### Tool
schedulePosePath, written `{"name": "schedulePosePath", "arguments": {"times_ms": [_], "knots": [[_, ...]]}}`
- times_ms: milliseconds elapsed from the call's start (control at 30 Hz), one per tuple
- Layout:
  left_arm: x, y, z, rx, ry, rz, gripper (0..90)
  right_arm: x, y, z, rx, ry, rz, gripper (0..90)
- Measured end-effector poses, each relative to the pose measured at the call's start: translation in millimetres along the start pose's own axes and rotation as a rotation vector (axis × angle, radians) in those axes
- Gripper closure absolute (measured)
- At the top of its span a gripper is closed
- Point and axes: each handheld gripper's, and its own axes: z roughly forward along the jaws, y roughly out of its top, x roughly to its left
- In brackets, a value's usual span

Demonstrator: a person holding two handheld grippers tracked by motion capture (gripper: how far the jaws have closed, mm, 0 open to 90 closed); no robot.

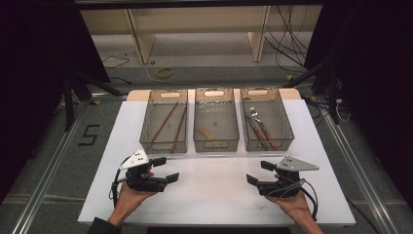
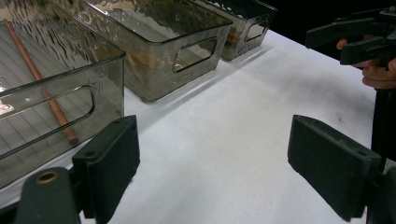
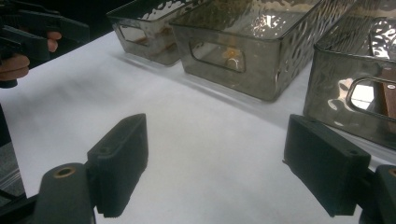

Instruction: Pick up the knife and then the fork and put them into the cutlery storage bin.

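Both grippers, left [image 1: 165,169] and right [image 1: 259,172], hold fingers spread, empty. Ahead of the left fingers, chopsticks [image 1: 162,123] look light, stiff, slippery; pinch mid-length.

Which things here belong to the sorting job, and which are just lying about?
Job:
left claw
right claw
left bin with chopsticks
middle bin
right bin with forks

Lying about:
yellow ring
floor cables

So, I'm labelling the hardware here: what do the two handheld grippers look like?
Both are black pistol-style tools. The left gripper and right gripper each have two blocky black jaws, a grey three-cornered plate on top and a trailing black cable. A dark sleeve covers the left forearm.
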Motion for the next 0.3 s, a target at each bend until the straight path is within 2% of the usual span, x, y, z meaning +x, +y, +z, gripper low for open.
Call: {"name": "schedulePosePath", "arguments": {"times_ms": [300], "knots": [[0.1,0.3,0.8,-0.002,0.001,-0.009,16.1,-3.3,0.4,0.0,-0.004,-0.011,0.005,22.9]]}}
